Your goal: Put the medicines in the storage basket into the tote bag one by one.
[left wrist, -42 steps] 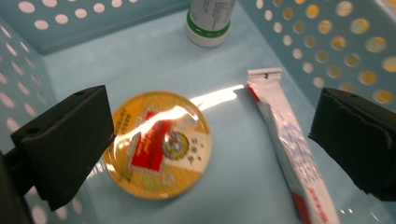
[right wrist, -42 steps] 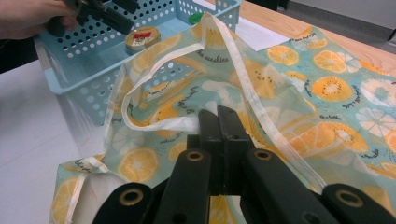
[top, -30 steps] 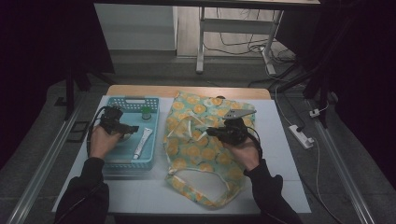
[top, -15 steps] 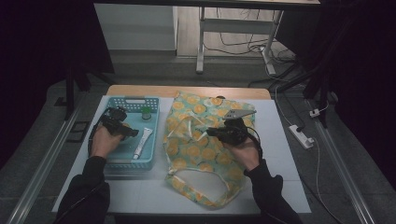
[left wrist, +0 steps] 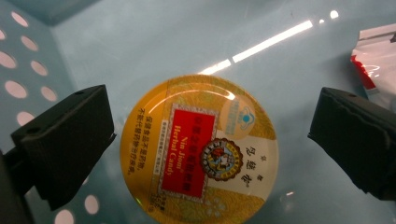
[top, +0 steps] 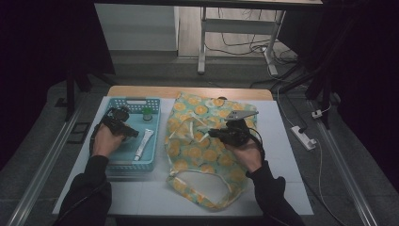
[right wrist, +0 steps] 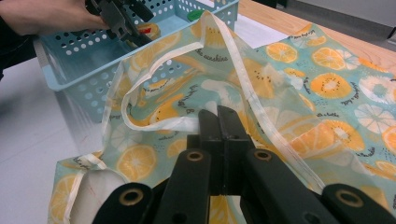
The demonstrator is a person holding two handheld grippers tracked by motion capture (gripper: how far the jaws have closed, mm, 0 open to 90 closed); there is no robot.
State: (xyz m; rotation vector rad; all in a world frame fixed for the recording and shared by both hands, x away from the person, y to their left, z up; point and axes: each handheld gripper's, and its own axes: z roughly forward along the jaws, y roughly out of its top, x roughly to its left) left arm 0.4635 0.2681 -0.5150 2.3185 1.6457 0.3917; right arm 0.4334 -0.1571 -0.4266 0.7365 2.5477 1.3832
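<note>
Tin, round, stiff and probably slippery, lies between the left gripper's wide-open jaws, best pinched at its rim, while the right gripper stands clamped on the soft bag.

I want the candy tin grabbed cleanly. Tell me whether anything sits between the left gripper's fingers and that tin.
Nothing visible does. The round yellow candy tin lies flat on the floor of the light blue plastic basket, with the left gripper open, one finger on each side and bare basket floor in both gaps. A red-and-white packet lies off to one side.
</note>
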